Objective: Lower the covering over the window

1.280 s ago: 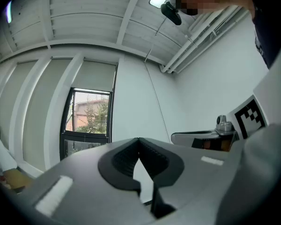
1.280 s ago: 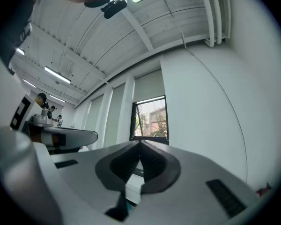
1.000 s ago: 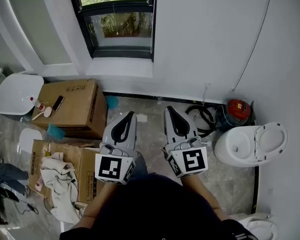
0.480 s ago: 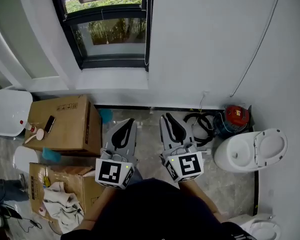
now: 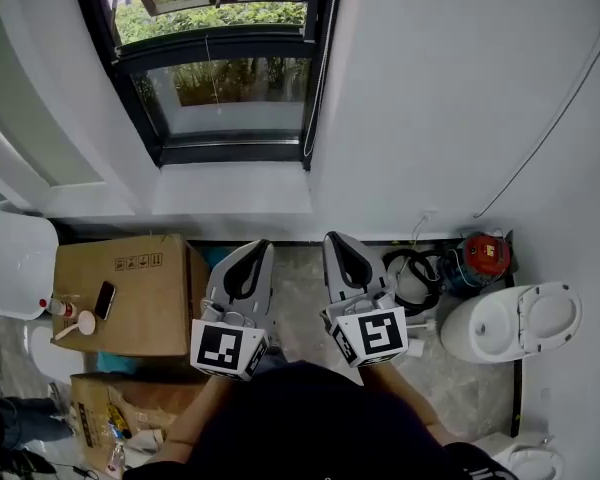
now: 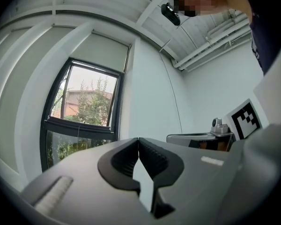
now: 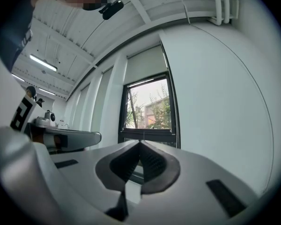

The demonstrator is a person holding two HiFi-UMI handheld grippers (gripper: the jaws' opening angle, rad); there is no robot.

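black-framed window (image 5: 230, 88) stands tall in the wall ahead; its pale covering (image 7: 147, 67) hangs flat over the top part only, bottom edge level; left hand-held gripper (image 5: 263, 245) and right hand-held gripper (image 5: 330, 237) are closed, empty, pointing towards it

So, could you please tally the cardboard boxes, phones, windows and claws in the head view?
Cardboard boxes: 2
Phone: 1
Window: 1
Claws: 2, left claw and right claw, both shut
Total: 6
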